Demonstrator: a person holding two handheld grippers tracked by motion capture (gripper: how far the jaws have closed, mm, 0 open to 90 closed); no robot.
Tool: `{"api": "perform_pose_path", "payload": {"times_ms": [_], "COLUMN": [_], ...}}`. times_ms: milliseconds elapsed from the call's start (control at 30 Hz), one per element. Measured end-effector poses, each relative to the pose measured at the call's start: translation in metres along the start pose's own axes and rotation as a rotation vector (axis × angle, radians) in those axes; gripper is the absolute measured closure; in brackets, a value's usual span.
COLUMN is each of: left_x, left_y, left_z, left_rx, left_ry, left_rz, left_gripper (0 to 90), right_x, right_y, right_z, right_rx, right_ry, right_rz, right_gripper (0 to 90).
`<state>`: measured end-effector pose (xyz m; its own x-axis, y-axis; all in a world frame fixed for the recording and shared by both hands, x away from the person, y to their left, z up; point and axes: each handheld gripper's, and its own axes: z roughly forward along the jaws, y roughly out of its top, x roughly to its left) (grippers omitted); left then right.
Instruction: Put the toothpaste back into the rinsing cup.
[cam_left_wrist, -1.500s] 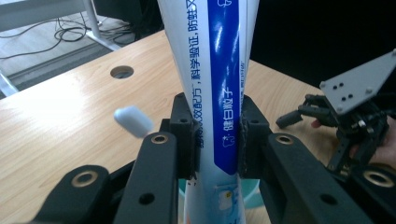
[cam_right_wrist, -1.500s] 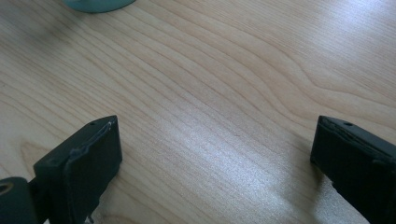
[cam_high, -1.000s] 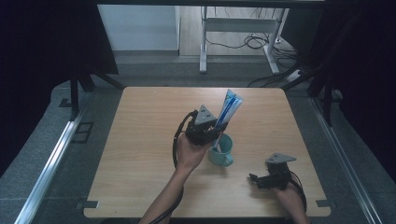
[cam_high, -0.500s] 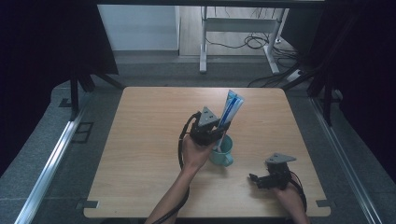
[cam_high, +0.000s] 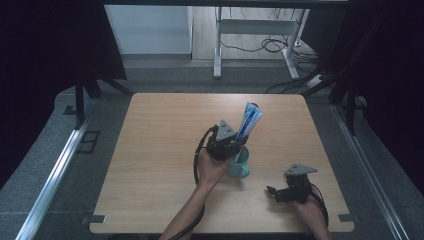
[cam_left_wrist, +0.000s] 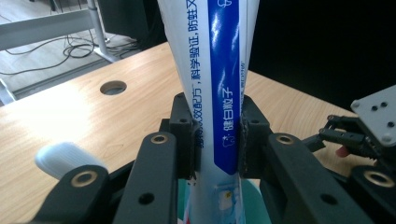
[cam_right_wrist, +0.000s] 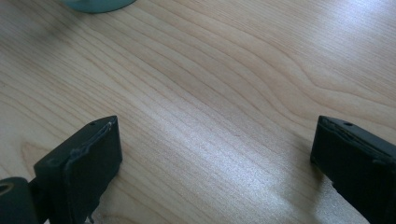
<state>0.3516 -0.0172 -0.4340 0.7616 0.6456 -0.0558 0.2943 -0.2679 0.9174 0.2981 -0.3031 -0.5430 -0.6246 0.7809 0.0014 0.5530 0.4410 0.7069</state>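
A white and blue toothpaste tube (cam_high: 249, 121) stands tilted with its lower end inside a teal cup (cam_high: 240, 164) near the middle of the wooden table (cam_high: 160, 150). My left gripper (cam_high: 231, 145) is shut on the tube just above the cup. In the left gripper view both black pads press the tube (cam_left_wrist: 219, 93) from either side, and the teal cup rim (cam_left_wrist: 250, 196) shows below. My right gripper (cam_high: 272, 192) rests low near the table's front right, open. In the right gripper view its jaws stand wide apart over bare wood, with the cup's base (cam_right_wrist: 95, 4) at the top edge.
A round cable hole (cam_left_wrist: 113, 87) is cut in the tabletop, far from the cup. A white ridged cap-like object (cam_left_wrist: 63, 158) shows at the lower left of the left gripper view. Metal desk legs and cables (cam_high: 260, 45) lie beyond the far edge.
My left gripper has sunk a little with the tube, bringing its lower end deeper into the teal cup. The right gripper has not moved.
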Motion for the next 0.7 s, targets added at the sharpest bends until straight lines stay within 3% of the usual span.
{"api": "perform_pose_path", "payload": {"times_ms": [400,700], "left_x": [0.001,-0.002], "left_y": [-0.018,-0.025], "left_z": [0.008,0.014], "left_rx": [0.025,0.055], "left_ry": [0.006,0.012], "left_rz": [-0.022,-0.016], "left_gripper": [72.3,71.9], "right_x": [0.0,0.0], "right_y": [0.0,0.0], "right_z": [0.0,0.0], "right_rx": [0.003,0.004], "right_ry": [0.0,0.0], "right_rz": [-0.001,0.0], "right_gripper": [1.9,1.9]}}
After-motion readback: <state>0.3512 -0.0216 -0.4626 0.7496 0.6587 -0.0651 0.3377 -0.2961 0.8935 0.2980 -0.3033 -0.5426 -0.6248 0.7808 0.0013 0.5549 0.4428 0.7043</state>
